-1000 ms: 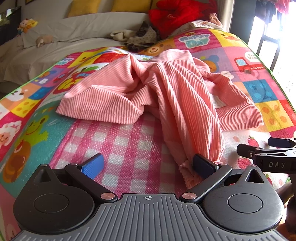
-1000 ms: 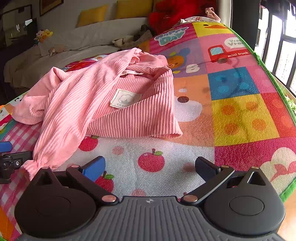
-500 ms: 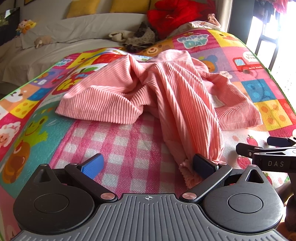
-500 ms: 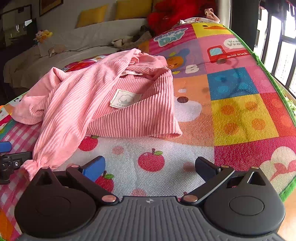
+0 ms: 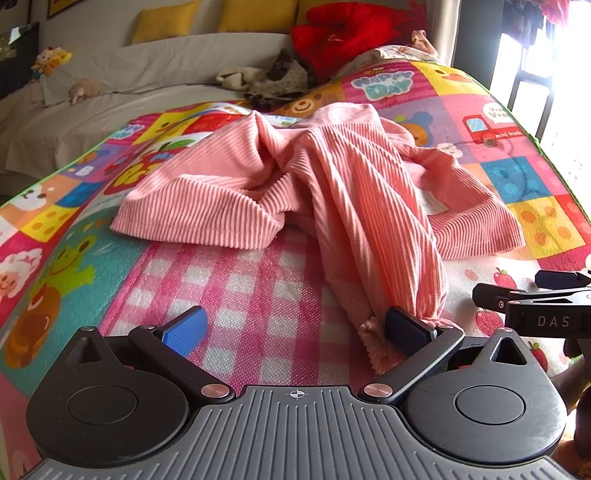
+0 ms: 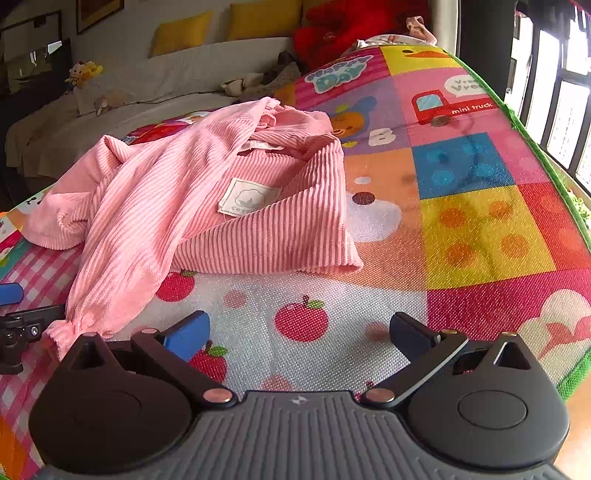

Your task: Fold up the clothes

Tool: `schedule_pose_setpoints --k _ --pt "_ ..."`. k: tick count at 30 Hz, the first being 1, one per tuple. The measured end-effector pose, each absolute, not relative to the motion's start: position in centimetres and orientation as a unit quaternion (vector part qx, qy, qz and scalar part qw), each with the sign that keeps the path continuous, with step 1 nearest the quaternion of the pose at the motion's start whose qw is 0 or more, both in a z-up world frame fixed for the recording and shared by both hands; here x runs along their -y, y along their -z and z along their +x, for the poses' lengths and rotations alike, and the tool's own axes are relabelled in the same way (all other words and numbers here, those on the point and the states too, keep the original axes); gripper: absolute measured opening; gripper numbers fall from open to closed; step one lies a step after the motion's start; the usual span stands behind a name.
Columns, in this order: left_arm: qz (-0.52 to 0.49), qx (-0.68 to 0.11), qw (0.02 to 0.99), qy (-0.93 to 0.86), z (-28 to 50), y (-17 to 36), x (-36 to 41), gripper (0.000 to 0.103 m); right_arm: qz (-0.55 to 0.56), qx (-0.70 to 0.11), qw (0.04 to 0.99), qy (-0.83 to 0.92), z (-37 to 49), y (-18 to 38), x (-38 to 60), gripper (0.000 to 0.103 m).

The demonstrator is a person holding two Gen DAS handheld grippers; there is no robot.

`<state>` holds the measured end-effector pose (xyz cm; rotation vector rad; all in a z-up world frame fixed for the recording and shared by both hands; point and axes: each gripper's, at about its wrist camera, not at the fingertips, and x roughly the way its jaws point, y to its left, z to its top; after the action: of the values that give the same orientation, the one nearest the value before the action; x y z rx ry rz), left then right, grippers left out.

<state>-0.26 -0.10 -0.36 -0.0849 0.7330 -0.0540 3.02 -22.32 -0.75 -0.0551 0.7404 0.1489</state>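
Note:
A crumpled pink ribbed garment [image 5: 332, 184] lies on the colourful play mat [image 5: 240, 295]; it also shows in the right wrist view [image 6: 207, 199], with a white label [image 6: 245, 197] facing up. One long sleeve runs toward me and its cuff [image 5: 376, 343] lies against the right finger of my left gripper [image 5: 295, 328], which is open. My right gripper [image 6: 299, 332] is open and empty over the apple-print patch, to the right of the cuff [image 6: 61, 334]. Its fingers [image 5: 535, 299] show at the right edge of the left wrist view.
A sofa [image 5: 147, 74] with yellow cushions and small soft toys stands behind the mat. A red plush [image 5: 351, 29] and loose cloths [image 5: 273, 79] lie at the mat's far end. Windows [image 6: 554, 92] run along the right, past the mat's green edge [image 6: 535, 147].
Both grippers have stayed open. The views have shifted only slightly; the garment and the sleeve cuff lie as before.

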Motion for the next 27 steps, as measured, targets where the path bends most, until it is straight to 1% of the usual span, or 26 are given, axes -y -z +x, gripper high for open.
schedule_pose_setpoints --k 27 --pt "-0.036 -0.348 0.936 0.030 -0.51 0.51 0.13 0.103 -0.032 -0.355 0.931 -0.074 2.93 0.84 22.22 0.103"
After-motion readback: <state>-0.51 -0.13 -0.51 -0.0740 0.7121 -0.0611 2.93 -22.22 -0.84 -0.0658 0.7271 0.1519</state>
